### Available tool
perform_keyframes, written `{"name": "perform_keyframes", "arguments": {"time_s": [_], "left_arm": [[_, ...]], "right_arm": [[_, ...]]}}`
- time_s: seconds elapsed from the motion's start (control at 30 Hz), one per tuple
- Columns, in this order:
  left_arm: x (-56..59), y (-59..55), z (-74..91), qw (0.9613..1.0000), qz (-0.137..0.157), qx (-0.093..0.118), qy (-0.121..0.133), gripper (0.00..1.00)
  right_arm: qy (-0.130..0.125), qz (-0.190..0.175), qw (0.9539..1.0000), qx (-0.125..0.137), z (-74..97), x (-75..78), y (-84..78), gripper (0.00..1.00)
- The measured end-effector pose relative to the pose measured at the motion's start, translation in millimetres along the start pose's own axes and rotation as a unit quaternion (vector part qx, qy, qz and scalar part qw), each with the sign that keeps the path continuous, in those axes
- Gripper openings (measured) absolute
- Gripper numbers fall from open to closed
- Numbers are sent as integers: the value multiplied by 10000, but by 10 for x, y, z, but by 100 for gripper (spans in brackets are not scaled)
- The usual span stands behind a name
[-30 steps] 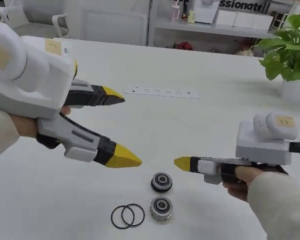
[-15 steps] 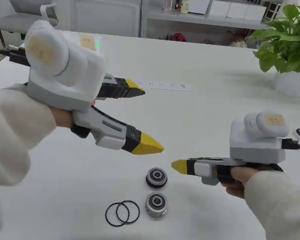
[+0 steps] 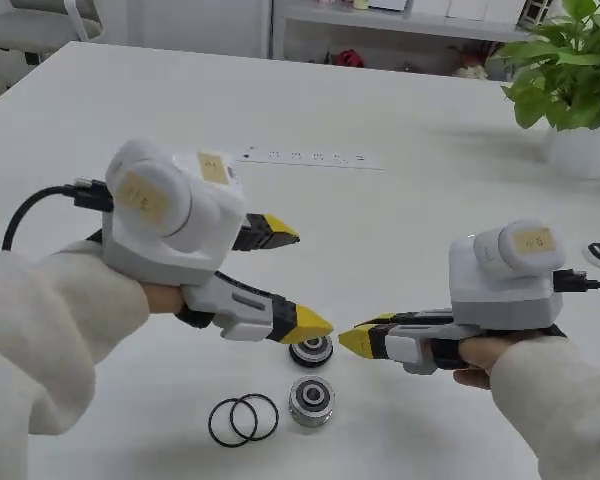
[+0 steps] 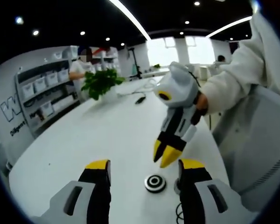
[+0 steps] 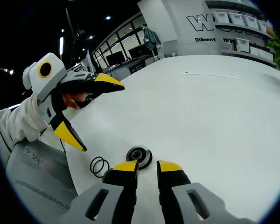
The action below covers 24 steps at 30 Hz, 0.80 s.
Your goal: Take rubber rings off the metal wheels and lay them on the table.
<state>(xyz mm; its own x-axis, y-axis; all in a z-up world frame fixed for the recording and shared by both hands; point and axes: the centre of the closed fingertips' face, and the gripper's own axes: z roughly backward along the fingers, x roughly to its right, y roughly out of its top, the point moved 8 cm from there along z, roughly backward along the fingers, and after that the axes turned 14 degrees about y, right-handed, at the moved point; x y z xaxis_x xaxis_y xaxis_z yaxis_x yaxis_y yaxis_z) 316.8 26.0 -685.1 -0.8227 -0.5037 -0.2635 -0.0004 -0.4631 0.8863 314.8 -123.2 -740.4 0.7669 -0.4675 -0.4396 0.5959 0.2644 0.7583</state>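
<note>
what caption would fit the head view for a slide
Left tongs and right tongs flank a wheel with its ring on, beside a bare wheel and two loose rubber rings.

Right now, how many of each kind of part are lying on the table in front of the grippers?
Metal wheels: 2
Loose rubber rings: 2
Total: 4
</note>
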Motion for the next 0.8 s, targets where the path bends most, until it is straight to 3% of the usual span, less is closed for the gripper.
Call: {"name": "perform_keyframes", "arguments": {"time_s": [0.23,0.6,0.8], "left_arm": [[95,-203,-129,9996,79,-236,-117,50],[90,-393,-206,9983,446,-380,-53,35],[134,-479,-248,9975,500,-491,-58,27]], "right_arm": [[66,288,9993,-241,-42,-24,-46,17],[57,546,9977,-395,-92,-42,-77,22],[79,639,9969,-456,-131,-59,-101,24]]}}
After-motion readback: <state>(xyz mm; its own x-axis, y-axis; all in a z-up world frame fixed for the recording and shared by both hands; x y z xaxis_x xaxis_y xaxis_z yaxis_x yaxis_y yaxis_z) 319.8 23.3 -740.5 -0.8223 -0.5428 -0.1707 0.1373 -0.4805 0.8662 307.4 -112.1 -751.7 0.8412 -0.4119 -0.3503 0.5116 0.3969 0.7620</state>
